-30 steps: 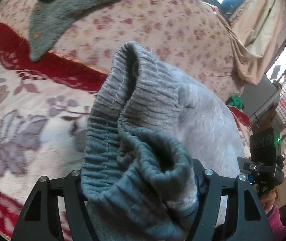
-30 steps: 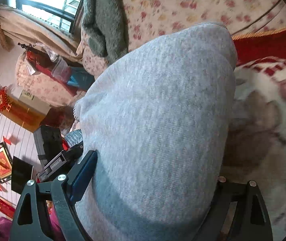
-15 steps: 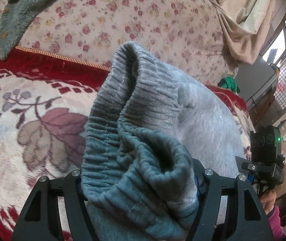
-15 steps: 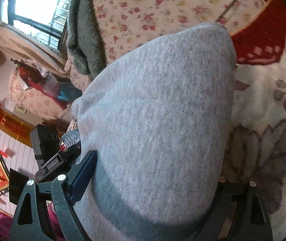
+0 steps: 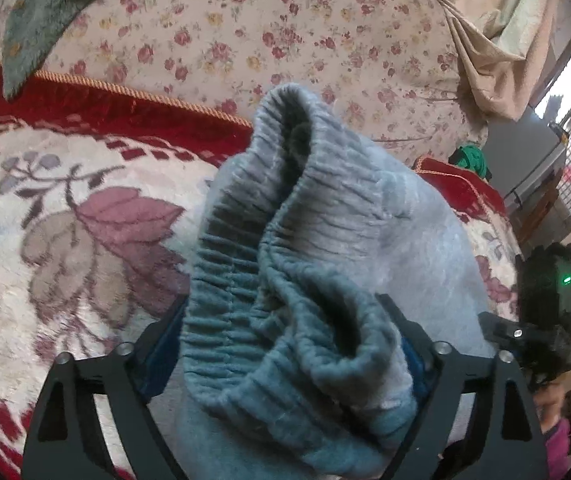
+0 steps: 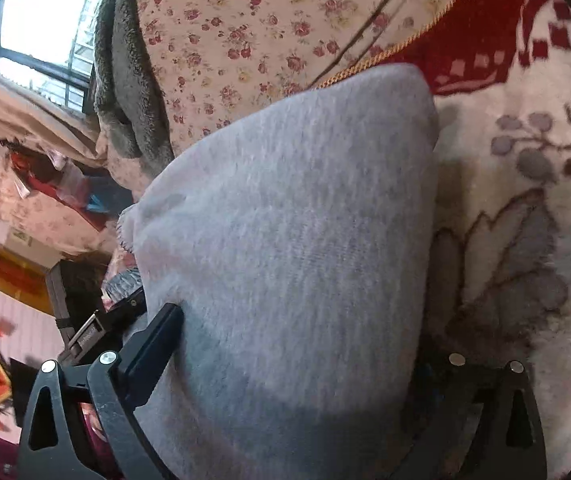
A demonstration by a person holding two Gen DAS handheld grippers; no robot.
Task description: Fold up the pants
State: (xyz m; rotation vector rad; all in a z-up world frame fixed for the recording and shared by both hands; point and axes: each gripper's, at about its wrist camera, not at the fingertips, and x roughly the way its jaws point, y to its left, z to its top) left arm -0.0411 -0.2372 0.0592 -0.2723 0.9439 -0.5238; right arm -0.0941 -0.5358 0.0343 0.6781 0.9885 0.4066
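The grey pants [image 5: 297, 280] fill the middle of both views. My left gripper [image 5: 285, 344] is shut on the bunched elastic waistband [image 5: 245, 248], which stands up in front of the camera. My right gripper [image 6: 297, 352] is shut on a thick fold of the grey pants [image 6: 285, 240], which hides most of its right finger. The other gripper shows at the right edge of the left wrist view [image 5: 545, 312] and at the left of the right wrist view [image 6: 85, 320]. The pants are held above a red and cream flowered blanket [image 5: 65, 240].
A floral quilt [image 5: 285, 32] lies behind the blanket, with a grey-green fleece garment [image 5: 41, 20] on it. Beige curtains [image 5: 497, 12] and windows are at the back. The blanket also shows in the right wrist view [image 6: 525, 160].
Both grippers have moved with the pants still held; the blanket's leaf pattern and the quilt have shifted in both views, and the fleece garment has slid toward the upper left.
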